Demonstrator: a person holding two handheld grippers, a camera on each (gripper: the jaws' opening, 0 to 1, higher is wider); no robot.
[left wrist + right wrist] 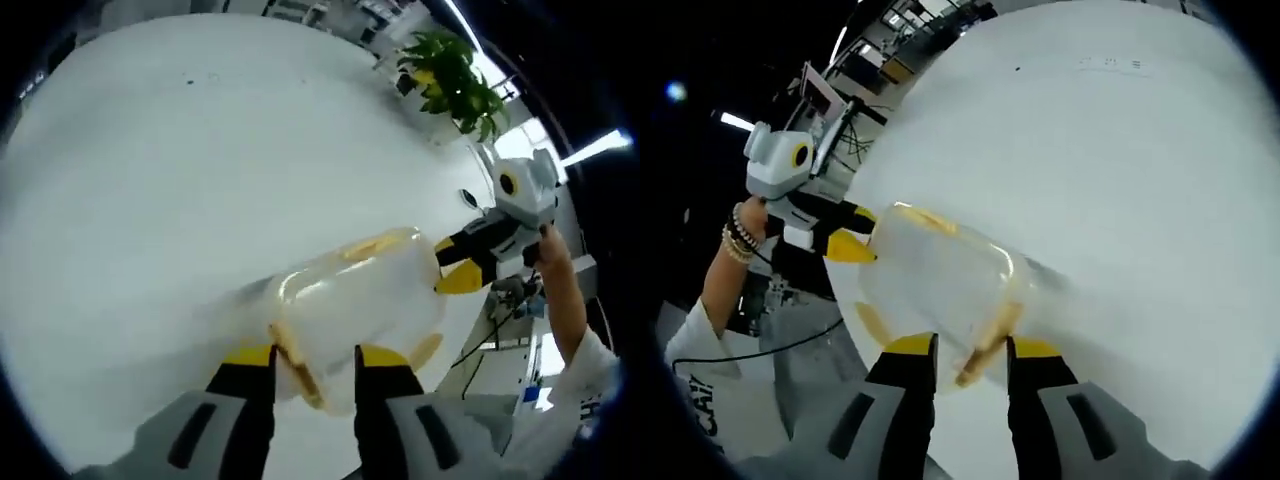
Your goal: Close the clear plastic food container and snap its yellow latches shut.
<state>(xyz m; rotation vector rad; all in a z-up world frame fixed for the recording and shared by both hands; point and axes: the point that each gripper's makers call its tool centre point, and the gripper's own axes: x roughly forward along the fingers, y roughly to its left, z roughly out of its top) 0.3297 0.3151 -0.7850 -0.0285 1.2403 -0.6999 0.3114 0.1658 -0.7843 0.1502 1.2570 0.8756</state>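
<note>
The clear plastic food container (pixel 365 295) lies on the white table (pixel 180 170), lid down on it. In the left gripper view my left gripper (pixel 315 358) stands at its near end, jaws partly apart, with a yellow latch (pixel 300 378) in the gap between them. My right gripper (pixel 458 264) meets the far end. In the right gripper view the container (pixel 935 280) lies the other way round. My right gripper (pixel 972 348) straddles its own yellow latch (pixel 985 345), which does not fill the gap. The left gripper (pixel 855 232) sits at the opposite end, held by a hand.
A potted green plant (pixel 455 80) stands beyond the table's far edge. Desks, cables and equipment (pixel 840 90) lie past the table's edge. A person's wrist with bracelets (pixel 738 238) and white sleeve (pixel 590 380) show.
</note>
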